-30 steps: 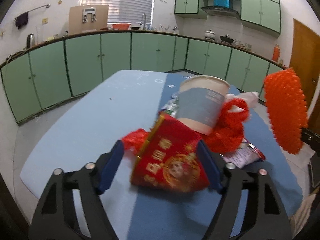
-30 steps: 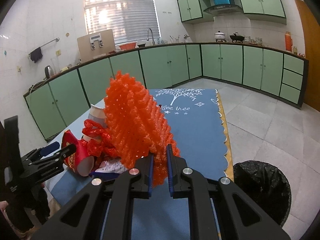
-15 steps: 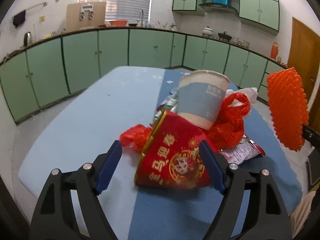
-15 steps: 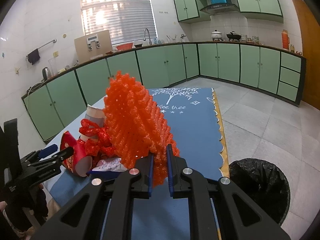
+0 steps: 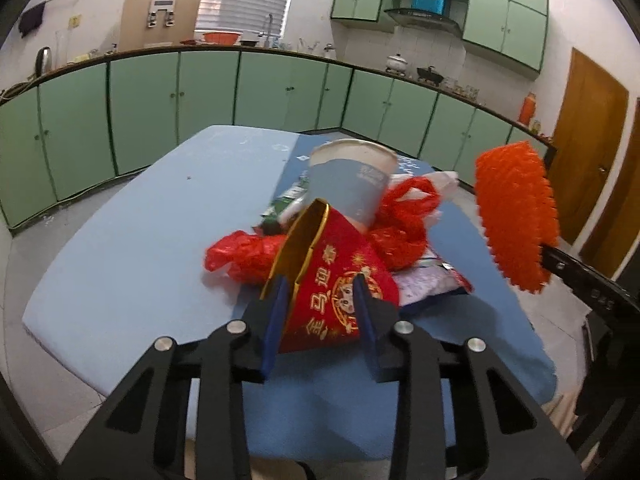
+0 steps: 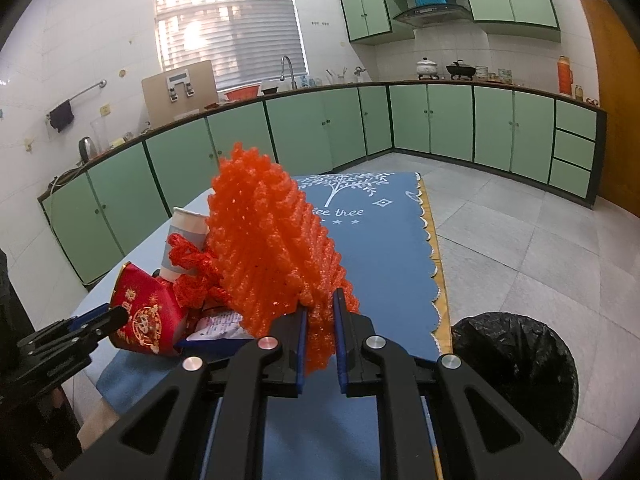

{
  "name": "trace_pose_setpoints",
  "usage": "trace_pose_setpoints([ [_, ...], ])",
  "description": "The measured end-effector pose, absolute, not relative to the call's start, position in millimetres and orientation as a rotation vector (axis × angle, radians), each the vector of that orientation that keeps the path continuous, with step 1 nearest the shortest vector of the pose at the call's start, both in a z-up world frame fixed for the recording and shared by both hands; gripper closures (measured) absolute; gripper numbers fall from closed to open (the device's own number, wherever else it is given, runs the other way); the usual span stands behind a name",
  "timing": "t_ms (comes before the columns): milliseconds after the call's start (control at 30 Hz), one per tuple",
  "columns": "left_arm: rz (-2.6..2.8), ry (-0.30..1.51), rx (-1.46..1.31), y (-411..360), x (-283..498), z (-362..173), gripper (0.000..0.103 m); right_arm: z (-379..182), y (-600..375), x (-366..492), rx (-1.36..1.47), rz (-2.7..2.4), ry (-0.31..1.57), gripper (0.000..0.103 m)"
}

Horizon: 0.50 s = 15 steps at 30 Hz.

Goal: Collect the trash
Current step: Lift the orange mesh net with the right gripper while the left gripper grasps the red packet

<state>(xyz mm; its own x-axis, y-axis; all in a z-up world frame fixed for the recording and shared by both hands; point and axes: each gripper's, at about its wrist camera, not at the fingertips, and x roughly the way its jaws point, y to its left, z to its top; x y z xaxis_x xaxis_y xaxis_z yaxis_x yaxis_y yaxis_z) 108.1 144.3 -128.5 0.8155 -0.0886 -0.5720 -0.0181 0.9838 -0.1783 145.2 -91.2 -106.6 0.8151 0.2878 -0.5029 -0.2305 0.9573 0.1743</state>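
A pile of trash lies on the blue table: a red box with gold print, a grey paper cup, a red plastic bag and printed wrappers. My left gripper is shut on the red box, which also shows in the right wrist view. My right gripper is shut on an orange foam net and holds it above the table's near edge; the net shows at the right of the left wrist view.
A bin lined with a black bag stands on the tiled floor right of the table. Green cabinets line the walls. A wooden door is at far right.
My left gripper's jaws have closed from wide open onto the red box. My right gripper holds the orange net much as before.
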Motion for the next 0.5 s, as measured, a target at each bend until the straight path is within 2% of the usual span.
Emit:
trace_pose_setpoints([
  [100,-0.083,0.650,-0.208,137.3,108.1,-131.4,0.075,-105.9,-91.5,144.0,0.108,0.280,0.553,0.091],
  [267,-0.127,0.677,-0.174,119.8,110.3,-138.6,0.075,-104.8,-97.1,142.3,0.115,0.271,0.549,0.091],
  [333,-0.125,0.684,-0.167,119.1,113.8,-142.4,0.083,-104.7,-99.3,142.0,0.116,0.267,0.549,0.091],
  [367,-0.128,0.689,-0.168,118.4,116.2,-143.7,0.095,-104.5,-100.2,141.6,0.117,0.266,0.549,0.091],
  [400,-0.132,0.690,-0.180,119.5,116.9,-144.3,0.100,-104.2,-101.2,141.0,0.117,0.267,0.549,0.091],
  [500,-0.115,0.659,-0.174,119.0,114.2,-137.7,0.100,-103.1,-105.1,138.8,0.105,0.262,0.545,0.091],
])
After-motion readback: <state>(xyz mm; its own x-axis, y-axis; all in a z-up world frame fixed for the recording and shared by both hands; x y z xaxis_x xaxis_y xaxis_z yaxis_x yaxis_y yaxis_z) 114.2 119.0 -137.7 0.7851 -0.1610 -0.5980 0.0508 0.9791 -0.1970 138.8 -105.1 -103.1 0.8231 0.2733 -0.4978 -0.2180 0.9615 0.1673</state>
